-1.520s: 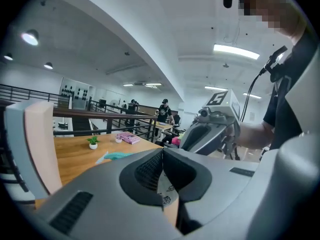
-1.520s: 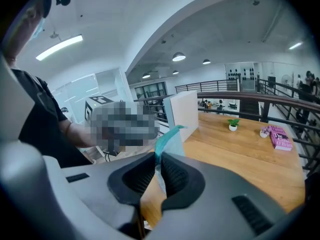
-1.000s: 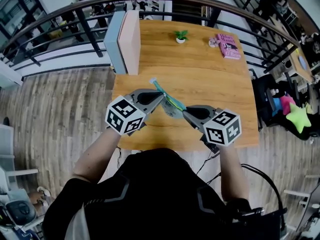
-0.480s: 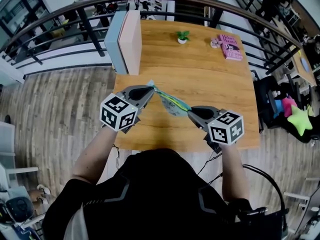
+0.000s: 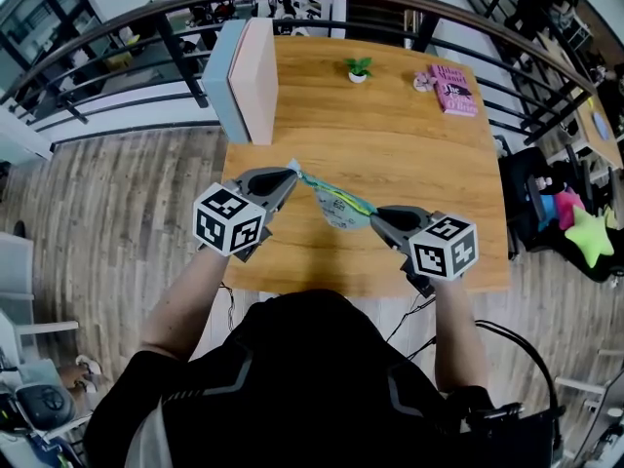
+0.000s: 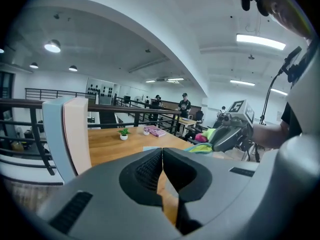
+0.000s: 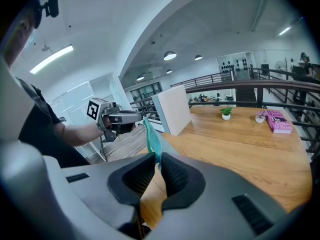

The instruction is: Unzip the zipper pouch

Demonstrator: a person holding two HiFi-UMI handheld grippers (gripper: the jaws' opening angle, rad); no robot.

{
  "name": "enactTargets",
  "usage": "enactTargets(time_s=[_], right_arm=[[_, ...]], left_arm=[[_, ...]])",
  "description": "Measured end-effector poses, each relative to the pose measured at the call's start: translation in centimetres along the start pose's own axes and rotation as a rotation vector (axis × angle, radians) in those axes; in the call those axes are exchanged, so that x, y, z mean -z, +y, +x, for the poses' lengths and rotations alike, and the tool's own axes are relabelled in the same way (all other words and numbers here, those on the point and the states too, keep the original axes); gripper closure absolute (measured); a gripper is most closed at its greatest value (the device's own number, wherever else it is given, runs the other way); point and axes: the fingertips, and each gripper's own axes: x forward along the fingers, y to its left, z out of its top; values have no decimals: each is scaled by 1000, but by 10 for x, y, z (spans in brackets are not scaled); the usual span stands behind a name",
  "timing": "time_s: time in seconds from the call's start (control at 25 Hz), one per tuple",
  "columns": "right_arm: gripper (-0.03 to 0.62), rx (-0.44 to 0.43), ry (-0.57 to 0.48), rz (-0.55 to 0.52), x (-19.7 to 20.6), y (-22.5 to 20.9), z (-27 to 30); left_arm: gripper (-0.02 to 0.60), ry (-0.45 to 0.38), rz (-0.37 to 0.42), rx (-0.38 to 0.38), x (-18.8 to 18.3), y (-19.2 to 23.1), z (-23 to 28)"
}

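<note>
Checking progress: where is the zipper pouch [image 5: 338, 206] right now? (A)

Up in the air over the near part of the desk [image 5: 390, 144], stretched between the two grippers. The left gripper [image 5: 292, 175] has its far-left end, the right gripper [image 5: 375, 220] its near-right end. (B)

And the fingers? (A)

On the left they are pressed fully together, with only a thin pale tip of the pouch showing past them in the left gripper view. I take that for the zipper pull or a corner tab, but it is too small to tell which. On the right they are closed nearly all the way, pinching the teal edge of the pouch, which runs from them toward the other gripper. (B)

So is it unzipped? (A)

I can't say how far. The head view shows a teal line along the top edge and a pale body hanging below, but whether that line has parted is too small to read. My guess is the pull is under way or just set up: both ends are gripped and the pouch looks taut. What seems left is to draw the slider along the remaining length. (B)

Anything in the way? (A)

No. The small plant [image 5: 358, 70], pink book [image 5: 451, 88] and upright panel [image 5: 242, 81] sit well apart at the far side. (B)
</note>
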Motion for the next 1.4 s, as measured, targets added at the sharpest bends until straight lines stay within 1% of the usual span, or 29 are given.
enactTargets(time_s=[0.08, 0.28, 0.4, 0.52, 0.6, 0.72, 0.8, 0.88, 0.96, 1.08, 1.28, 1.4], right_arm=[[545, 0, 3, 5, 4, -5, 0], [545, 24, 19, 5, 7, -31, 11], [543, 41, 44, -15, 6, -55, 25], [543, 76, 69, -33, 3, -88, 40], [543, 107, 85, -77, 1, -110, 49], [543, 140, 102, -187, -8, -133, 64], [543, 154, 92, -213, -15, -145, 73], [543, 165, 83, -221, -15, -155, 81], [542, 159, 99, -252, -2, -158, 91], [542, 120, 144, -279, 30, -156, 109], [542, 52, 223, -192, 86, -148, 130], [542, 37, 259, -164, 113, -143, 139]], left_arm=[[551, 11, -14, -7, 4, -2, 4], [551, 42, -4, -40, 14, 5, 23], [551, 86, -46, -85, 20, 18, 45], [551, 102, -36, -100, 15, 27, 71], [551, 99, -19, -111, 12, 35, 88], [551, 118, 9, -185, 11, 53, 106], [551, 103, 3, -208, 10, 62, 114], [551, 79, -12, -207, 15, 66, 119], [551, 99, -30, -213, 36, 68, 121], [551, 173, -58, -227, 78, 70, 123], [551, 288, -100, -213, 145, 63, 124], [551, 344, -114, -209, 174, 59, 122]])
